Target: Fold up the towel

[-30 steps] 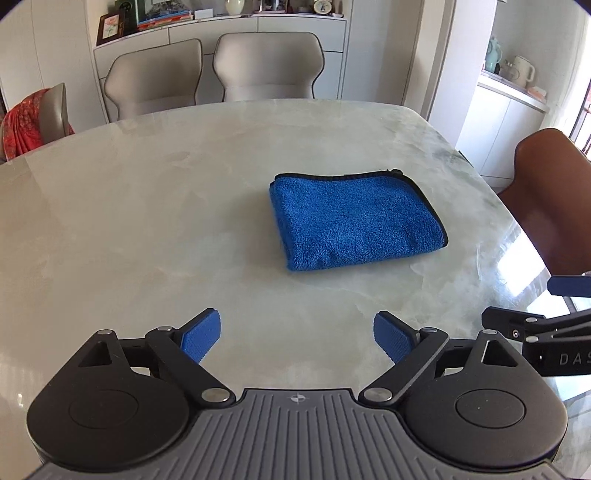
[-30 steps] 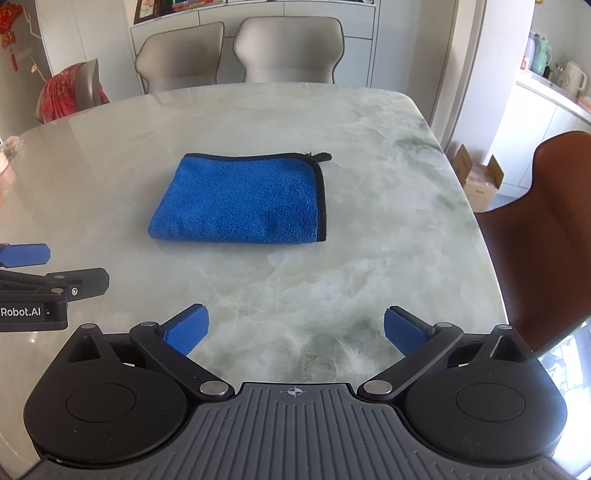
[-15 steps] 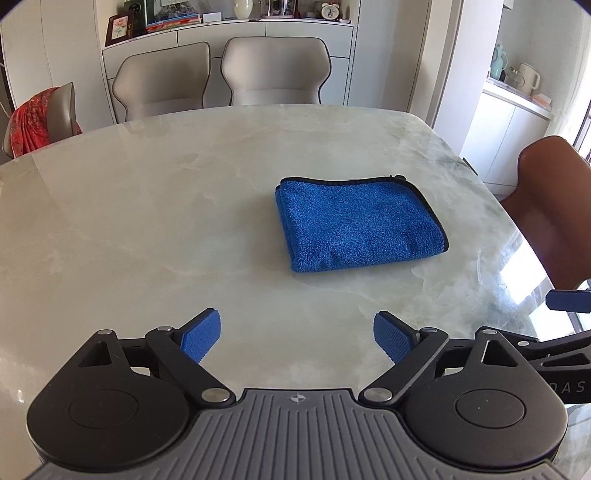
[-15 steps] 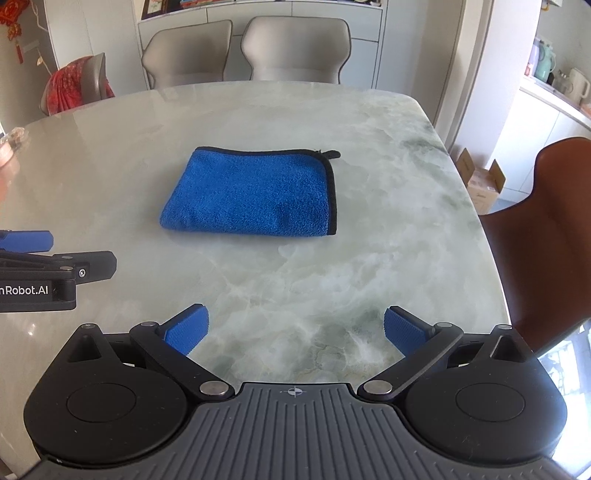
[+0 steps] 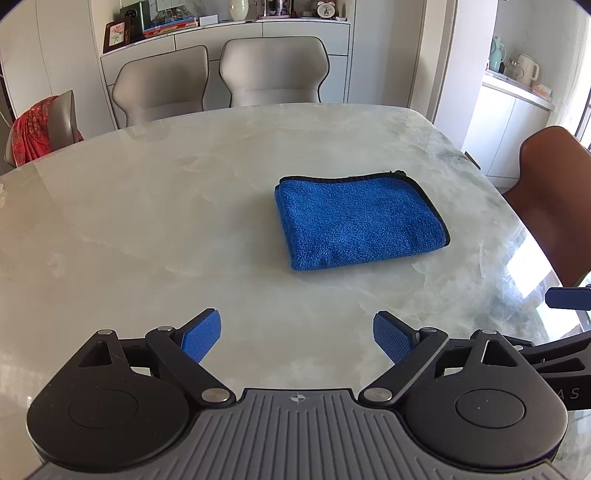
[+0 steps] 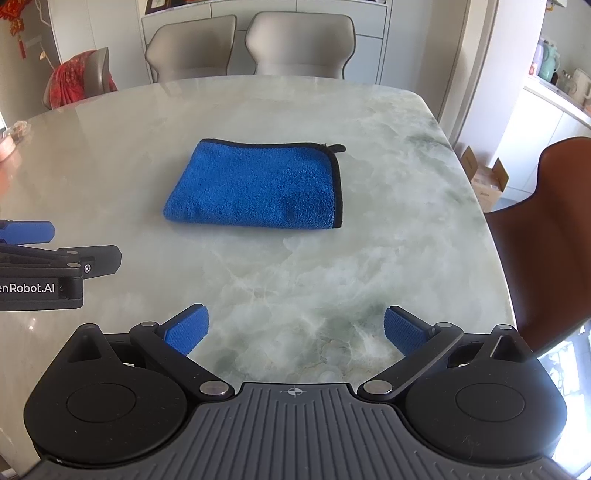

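Already your blue towel (image 5: 360, 221) lies folded into a thick rectangle on the marble table (image 5: 147, 221), black-trimmed edges along its far side and its right side, a small black tab poking out at the far right corner. Nothing touches it.

Your left gripper (image 5: 295, 334) hangs over bare tabletop on the near side of the towel, its blue pads (image 5: 201, 336) spread wide with only marble between them, so it holds nothing. Your right gripper (image 6: 293, 328) is the same: pads (image 6: 186, 330) set far apart, nothing gripped, well short of the towel's near fold.

Compared with a second ago, little has changed (the towel has not shifted on the table at all). In the left view it now sits a touch lower in the picture, and the sideboard shelf (image 5: 221, 26) behind the two grey chairs (image 5: 273, 70) shows more fully. From the right wrist camera the towel has slid rightward and down in the picture, while the side of your left gripper, with its white lettering, reaches further in from the left edge. Both pairs of fingers stand as wide as they did then. A brown chair (image 6: 543, 236) stands at the table's right side.
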Demonstrator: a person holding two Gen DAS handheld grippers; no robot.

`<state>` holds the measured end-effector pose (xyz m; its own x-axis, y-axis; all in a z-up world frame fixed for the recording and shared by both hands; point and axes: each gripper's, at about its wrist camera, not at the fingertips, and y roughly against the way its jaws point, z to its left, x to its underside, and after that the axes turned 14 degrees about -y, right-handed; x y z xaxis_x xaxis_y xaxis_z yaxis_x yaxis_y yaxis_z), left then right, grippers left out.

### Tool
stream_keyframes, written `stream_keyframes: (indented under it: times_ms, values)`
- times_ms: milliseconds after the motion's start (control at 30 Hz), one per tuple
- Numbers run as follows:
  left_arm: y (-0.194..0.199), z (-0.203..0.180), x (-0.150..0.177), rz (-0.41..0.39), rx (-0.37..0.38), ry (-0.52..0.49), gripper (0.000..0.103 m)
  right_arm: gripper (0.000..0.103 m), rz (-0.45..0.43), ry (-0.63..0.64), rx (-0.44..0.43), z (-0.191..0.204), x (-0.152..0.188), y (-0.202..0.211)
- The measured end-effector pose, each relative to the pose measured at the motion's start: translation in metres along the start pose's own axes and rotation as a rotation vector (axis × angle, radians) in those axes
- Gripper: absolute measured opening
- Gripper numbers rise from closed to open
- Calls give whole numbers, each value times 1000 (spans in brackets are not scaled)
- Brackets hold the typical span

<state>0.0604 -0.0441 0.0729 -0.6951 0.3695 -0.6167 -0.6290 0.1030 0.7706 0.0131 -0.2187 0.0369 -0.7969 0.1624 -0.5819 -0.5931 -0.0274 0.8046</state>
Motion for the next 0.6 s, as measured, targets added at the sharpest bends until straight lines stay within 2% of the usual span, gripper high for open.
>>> stream_keyframes:
  times_ms: [600]
  values:
    - [0,0,1,-10,-21,-2,93,102,10,12,1,2,1,-2]
